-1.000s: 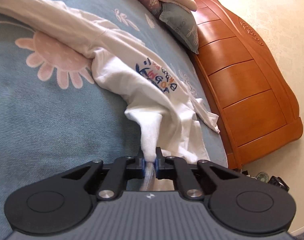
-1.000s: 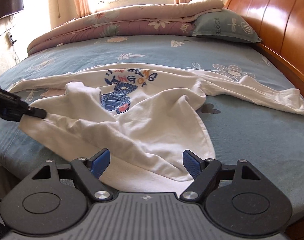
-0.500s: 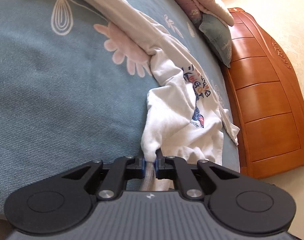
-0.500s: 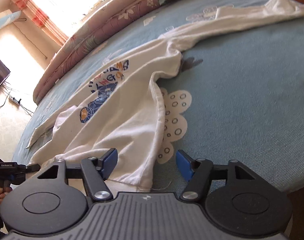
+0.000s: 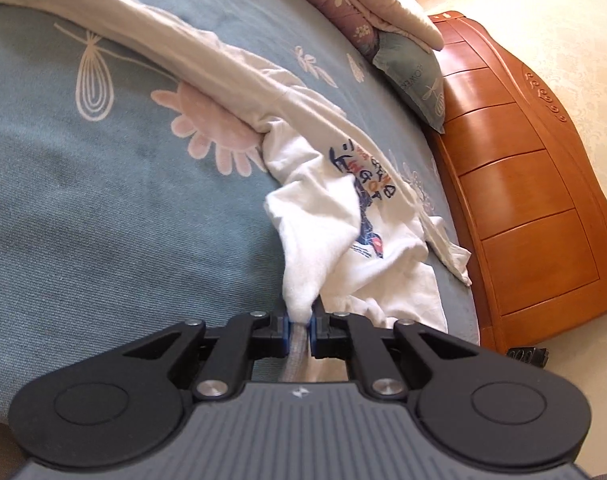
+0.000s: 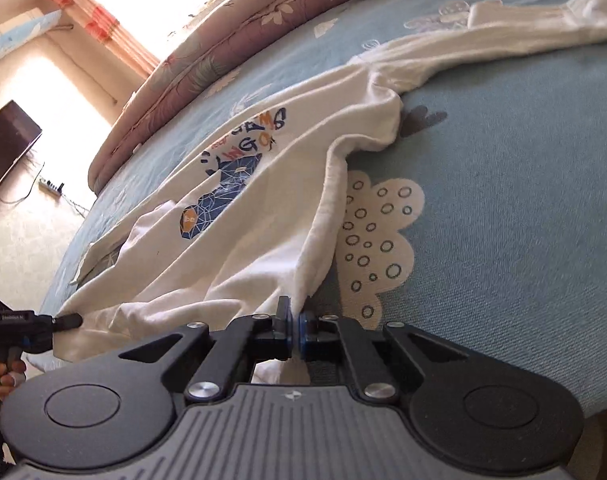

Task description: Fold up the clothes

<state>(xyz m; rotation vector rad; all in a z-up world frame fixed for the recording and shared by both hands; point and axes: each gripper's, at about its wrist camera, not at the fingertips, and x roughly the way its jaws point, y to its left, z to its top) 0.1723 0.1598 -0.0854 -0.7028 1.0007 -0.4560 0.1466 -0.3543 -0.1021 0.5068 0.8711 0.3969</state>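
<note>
White cotton long-sleeved shirt (image 6: 263, 216) lies rumpled on the blue bed (image 6: 503, 200). My left tongs (image 5: 300, 322) pinch one hem corner; my right tongs (image 6: 294, 330), wide a second ago, have closed on the other. I should pull both corners evenly to flatten it.

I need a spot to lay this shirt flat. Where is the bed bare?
Bare blue sheet lies right of the white shirt, from the bubble cloud print outward. Another patch sits below the long sleeve. The pillow and quilt crowd the far end.
</note>
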